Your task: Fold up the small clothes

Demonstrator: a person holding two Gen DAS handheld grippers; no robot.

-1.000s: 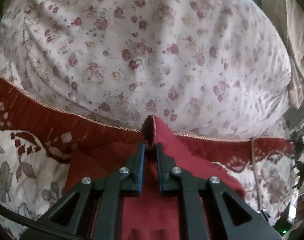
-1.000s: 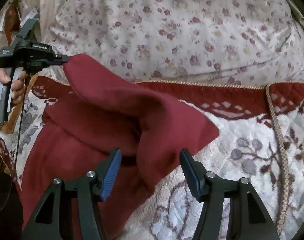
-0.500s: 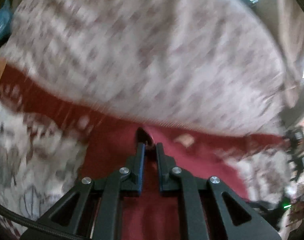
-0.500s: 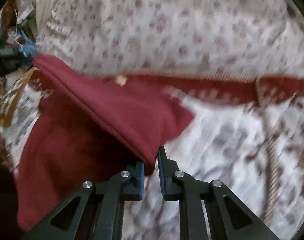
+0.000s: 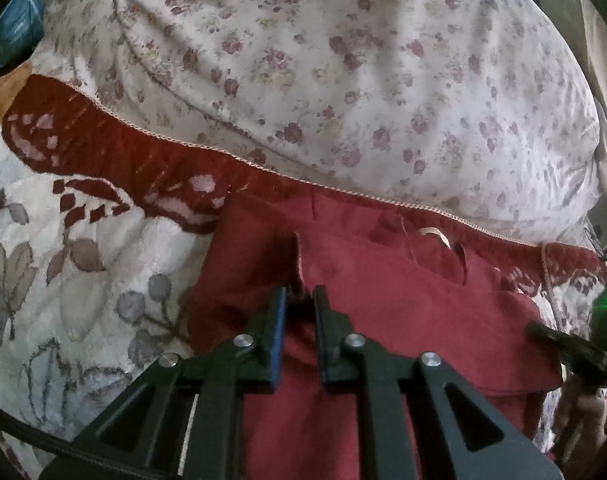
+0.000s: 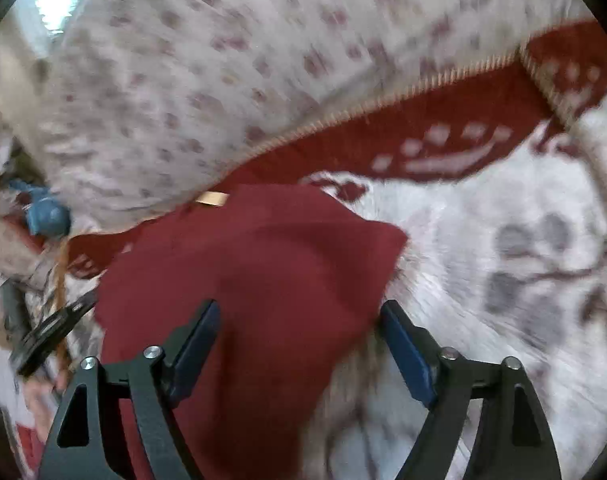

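Observation:
A dark red garment (image 5: 387,312) lies on a patterned bedspread, its top part folded over toward me, with a small cream label (image 5: 435,234) near its far edge. My left gripper (image 5: 301,294) is shut on a raised pinch of the garment's edge, low over the cloth. In the right wrist view the same garment (image 6: 271,280) lies below my right gripper (image 6: 297,316), which is open with its jaws wide apart over the folded corner. The right view is blurred by motion.
A large floral cushion (image 5: 323,72) fills the far side, behind the bedspread's red border with corded trim (image 5: 151,160). The white leaf-patterned bedspread (image 5: 63,264) lies to the left and to the right (image 6: 503,260). The other gripper's tip (image 5: 563,348) shows at right.
My right gripper closed on the garment's edge, carried it over, and has now opened and let go. My left gripper stayed shut on the cloth and lowered it onto the garment.

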